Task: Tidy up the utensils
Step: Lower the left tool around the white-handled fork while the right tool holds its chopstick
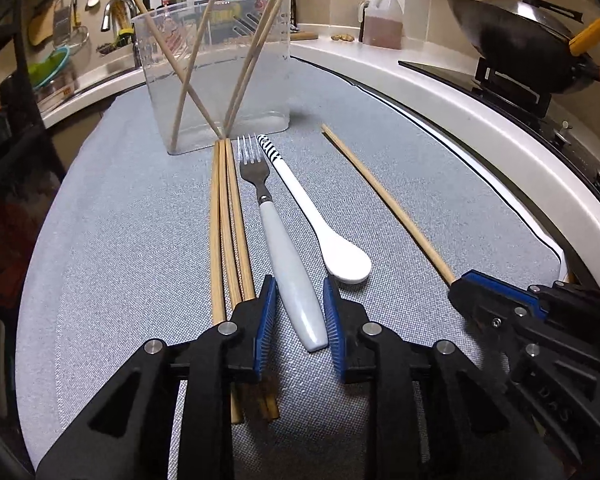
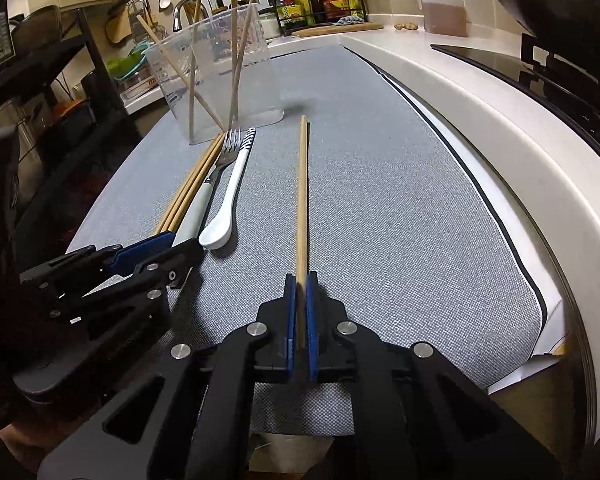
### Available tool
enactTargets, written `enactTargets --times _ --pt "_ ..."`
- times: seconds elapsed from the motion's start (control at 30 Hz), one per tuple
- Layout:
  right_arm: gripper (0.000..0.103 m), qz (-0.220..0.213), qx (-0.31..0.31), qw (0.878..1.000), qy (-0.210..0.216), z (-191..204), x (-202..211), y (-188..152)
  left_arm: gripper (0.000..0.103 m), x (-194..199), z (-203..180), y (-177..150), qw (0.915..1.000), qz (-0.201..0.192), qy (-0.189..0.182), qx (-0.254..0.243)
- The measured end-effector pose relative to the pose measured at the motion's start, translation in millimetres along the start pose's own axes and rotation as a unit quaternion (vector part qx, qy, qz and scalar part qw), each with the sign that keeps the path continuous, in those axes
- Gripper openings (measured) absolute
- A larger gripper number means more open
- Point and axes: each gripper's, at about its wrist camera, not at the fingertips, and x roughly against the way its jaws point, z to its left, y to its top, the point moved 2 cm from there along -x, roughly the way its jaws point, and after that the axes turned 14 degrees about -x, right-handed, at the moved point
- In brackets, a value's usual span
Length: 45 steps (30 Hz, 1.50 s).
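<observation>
The right tool is clamped on a chopstick lying ahead on the surface; the left tool straddles the fork, pads apart: close squarely before lifting

Near ends of three bundled chopsticks vanish beneath the left tongs. The lone pair of chopsticks disappears between the right tongs' pads. Tops of the chopsticks in the clear container run off the frame. Labels on the shelf bottles are too small to read.
</observation>
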Motion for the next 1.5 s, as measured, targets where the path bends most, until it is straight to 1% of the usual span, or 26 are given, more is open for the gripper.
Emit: enactTargets --times 0.13,0.3,0.37,0.47,0.57,0.63,0.73,0.87,1.13,1.5 --pt "0.006 0.002 -0.004 1.000 0.000 0 0 1 0.021 1 4 1 0.9999 0.002 0.003 0.013" --pt "0.005 0.006 -0.011 1.000 -0.005 1 1 1 0.018 23 17 1 0.9993 -0.020 0.006 0.029" --pt "0.005 0.004 -0.012 1.000 -0.004 2 2 1 0.017 33 24 -3 0.9990 -0.030 0.009 0.032" --pt "0.005 0.006 -0.011 1.000 -0.001 5 1 -2 0.017 46 36 -12 0.9981 -0.043 0.027 0.033" --pt "0.005 0.003 -0.005 1.000 0.004 9 0 -6 0.017 55 54 -25 0.9968 -0.053 0.037 0.047" --pt "0.005 0.003 0.002 1.000 0.008 11 0 -8 0.017 54 62 -34 0.9964 -0.049 0.039 0.057" --pt "0.006 0.002 0.004 1.000 0.010 13 -2 -7 0.018 44 71 -45 0.9962 -0.030 0.036 0.074" --pt "0.006 -0.004 0.002 1.000 0.017 11 -2 -8 0.018 33 73 -52 0.9963 -0.009 0.029 0.080" --pt "0.006 -0.008 0.006 1.000 0.017 13 -4 -6 0.018 31 71 -52 0.9961 -0.012 0.039 0.078" --pt "0.006 -0.018 0.030 0.999 0.000 20 -8 -6 0.018 29 70 -52 0.9962 -0.014 0.047 0.072"
